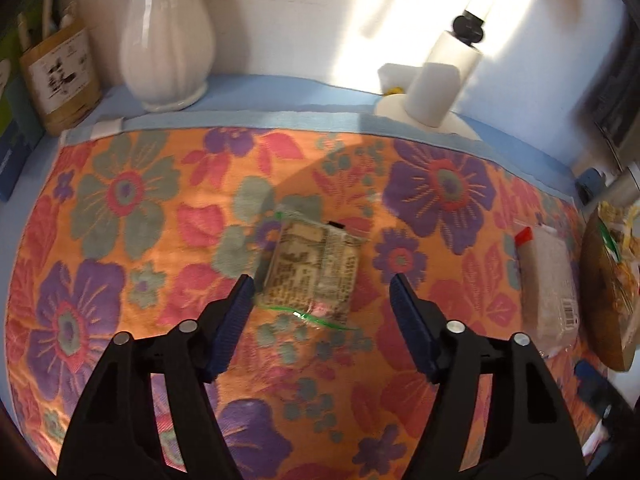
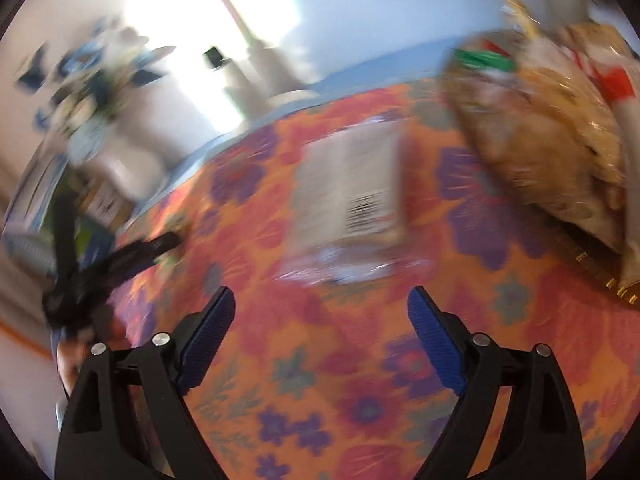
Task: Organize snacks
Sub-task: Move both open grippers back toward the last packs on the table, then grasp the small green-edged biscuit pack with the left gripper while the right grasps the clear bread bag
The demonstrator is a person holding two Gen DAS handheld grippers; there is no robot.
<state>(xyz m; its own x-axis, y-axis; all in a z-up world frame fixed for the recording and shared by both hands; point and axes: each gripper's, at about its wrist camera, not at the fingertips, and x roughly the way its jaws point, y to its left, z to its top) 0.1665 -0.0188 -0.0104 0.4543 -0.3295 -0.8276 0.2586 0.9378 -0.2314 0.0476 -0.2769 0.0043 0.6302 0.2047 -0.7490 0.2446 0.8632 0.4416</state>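
Note:
A clear zip bag of brown snack pieces lies flat on the flowered cloth. My left gripper hovers just in front of it, open, with its blue pads on either side of the bag's near end. A pale wrapped packet with a barcode lies further right, and it shows blurred in the right wrist view. My right gripper is open just short of that packet, holding nothing. A wooden bowl at the right holds several bagged snacks.
A white vase and a brown pen holder stand at the back left. A paper towel roll stands at the back. The other gripper shows at the left of the blurred right wrist view.

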